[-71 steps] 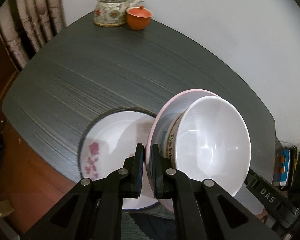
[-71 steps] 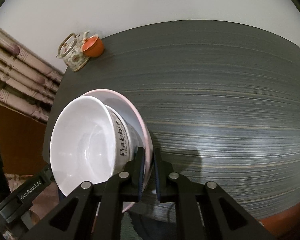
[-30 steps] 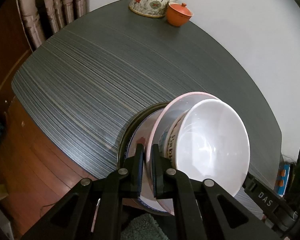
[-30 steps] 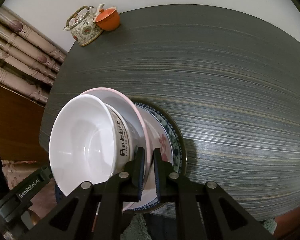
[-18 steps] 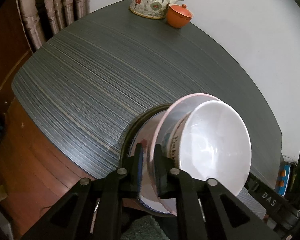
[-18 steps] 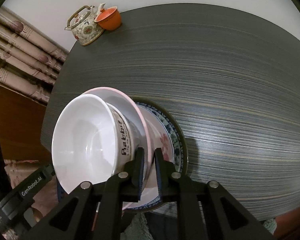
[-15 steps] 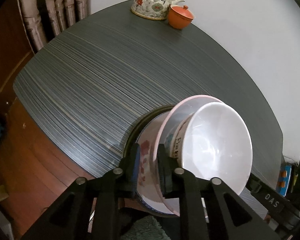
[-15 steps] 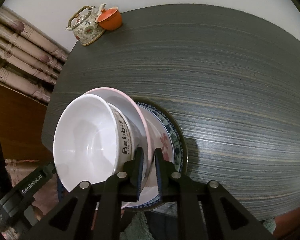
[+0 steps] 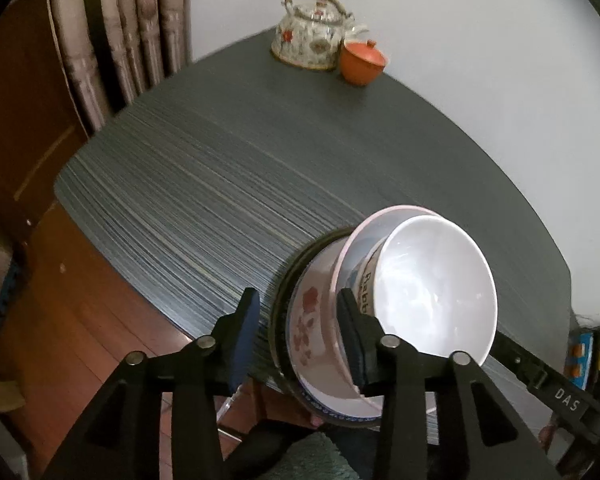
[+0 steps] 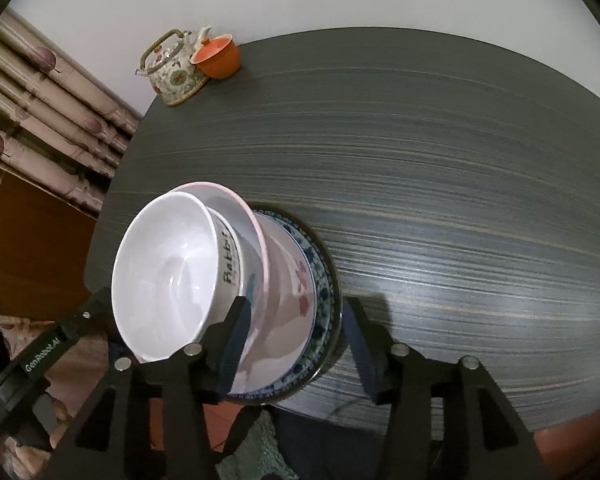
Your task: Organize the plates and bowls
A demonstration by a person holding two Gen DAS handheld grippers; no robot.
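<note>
A white bowl [image 9: 436,288] [image 10: 168,280] lettered "Rabbit" sits in a pink-rimmed bowl [image 9: 340,280] [image 10: 256,232]. Both rest on a floral plate with a dark blue rim [image 9: 304,336] [image 10: 320,304] at the near edge of the dark table [image 9: 220,184] [image 10: 440,160]. My left gripper [image 9: 296,332] is open, its jaws on either side of the stack's left rim. My right gripper [image 10: 296,348] is open, its jaws on either side of the stack's right rim. Neither holds anything.
A floral teapot [image 9: 312,40] [image 10: 176,68] and an orange lidded cup [image 9: 362,62] [image 10: 218,56] stand at the table's far corner by the white wall. Curtains [image 9: 120,32] [image 10: 40,108] hang at the left. Wooden floor [image 9: 80,320] lies below the table edge.
Both grippers carried the pink-rimmed bowl with the white bowl onto the floral plate, then opened and let go. The stack now rests on the plate.
</note>
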